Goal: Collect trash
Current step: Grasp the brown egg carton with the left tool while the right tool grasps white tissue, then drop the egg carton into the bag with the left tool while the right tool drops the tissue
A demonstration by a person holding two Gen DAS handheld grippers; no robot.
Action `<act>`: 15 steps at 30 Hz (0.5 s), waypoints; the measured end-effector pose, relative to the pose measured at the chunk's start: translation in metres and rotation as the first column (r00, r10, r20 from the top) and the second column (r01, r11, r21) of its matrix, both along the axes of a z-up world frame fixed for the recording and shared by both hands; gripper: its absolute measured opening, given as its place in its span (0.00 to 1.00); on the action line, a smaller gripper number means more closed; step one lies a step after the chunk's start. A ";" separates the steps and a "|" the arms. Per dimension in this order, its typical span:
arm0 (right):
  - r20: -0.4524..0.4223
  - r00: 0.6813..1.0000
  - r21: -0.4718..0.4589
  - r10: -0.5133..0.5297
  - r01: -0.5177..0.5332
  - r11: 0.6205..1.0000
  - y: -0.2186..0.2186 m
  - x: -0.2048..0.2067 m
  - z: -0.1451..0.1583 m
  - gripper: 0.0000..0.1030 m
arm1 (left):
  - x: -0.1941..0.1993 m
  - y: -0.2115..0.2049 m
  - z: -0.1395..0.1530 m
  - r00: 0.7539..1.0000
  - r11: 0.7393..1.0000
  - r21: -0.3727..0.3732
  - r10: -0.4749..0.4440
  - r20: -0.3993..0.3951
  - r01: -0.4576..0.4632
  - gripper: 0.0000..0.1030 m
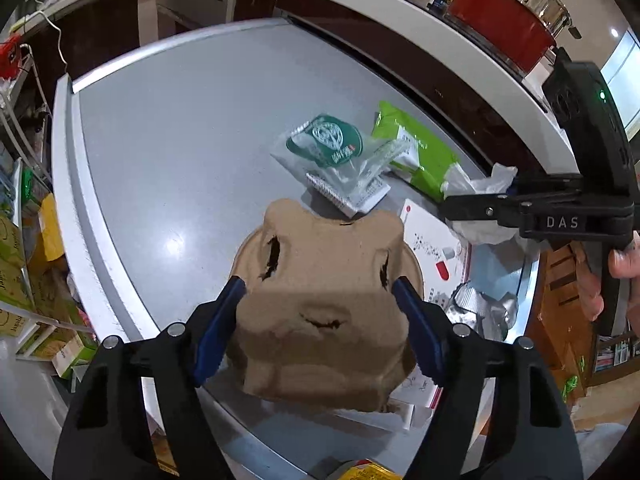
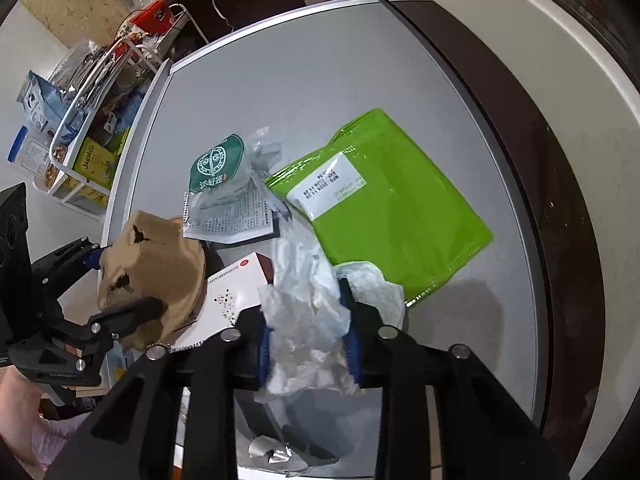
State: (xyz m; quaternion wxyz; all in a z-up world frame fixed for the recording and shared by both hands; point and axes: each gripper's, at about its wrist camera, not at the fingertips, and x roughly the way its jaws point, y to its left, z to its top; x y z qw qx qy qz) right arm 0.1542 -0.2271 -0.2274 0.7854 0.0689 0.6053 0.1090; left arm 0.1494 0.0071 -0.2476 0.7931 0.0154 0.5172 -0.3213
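Gripping a torn, brown moulded-pulp cup carrier point(image 1: 320, 300), the left gripper point(image 1: 320, 292) has its blue-padded fingers pressed against the carrier's two sides, holding it just above the grey table point(image 1: 180, 128). The pulp is matte and fibrous, with ragged slits. Under it lies a white card box point(image 1: 432, 248) with a red capsule picture and small print too fine to read. Just beyond the carrier sits a clear crinkled plastic bag point(image 1: 336, 160) with a round green printed label over a leaflet of dense text. Further right lies a glossy lime-green pouch point(image 2: 396, 208) with a white sticker; its print starts "MFG", the rest blurred.

The right gripper point(image 2: 308, 344), marked "DAS" on its side, is clamped on a crumpled white tissue point(image 2: 304, 320) just in front of the pouch's near corner. Crumpled silver foil point(image 2: 276, 454) lies below it. Left of the table, a wire rack holds a yellow-green "Jagabee" box point(image 2: 94, 164).
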 end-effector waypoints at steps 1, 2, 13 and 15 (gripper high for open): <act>-0.001 1.000 -0.001 0.002 -0.002 1.000 -0.001 -0.001 0.001 0.25 | 0.000 0.001 0.002 1.000 1.000 -0.007 0.004 0.001 -0.004 0.73; 0.002 1.000 -0.005 0.002 -0.002 1.000 -0.002 -0.001 0.002 0.25 | -0.001 0.003 0.004 1.000 1.000 -0.009 0.008 0.006 -0.008 0.73; 0.062 0.998 0.026 -0.012 0.010 1.000 -0.011 -0.010 0.034 0.24 | -0.012 0.018 0.034 0.997 0.997 -0.050 0.058 0.055 -0.055 0.73; 0.081 0.997 0.037 -0.014 0.011 0.999 -0.014 -0.014 0.044 0.24 | -0.017 0.021 0.043 0.994 0.995 -0.064 0.080 0.074 -0.075 0.73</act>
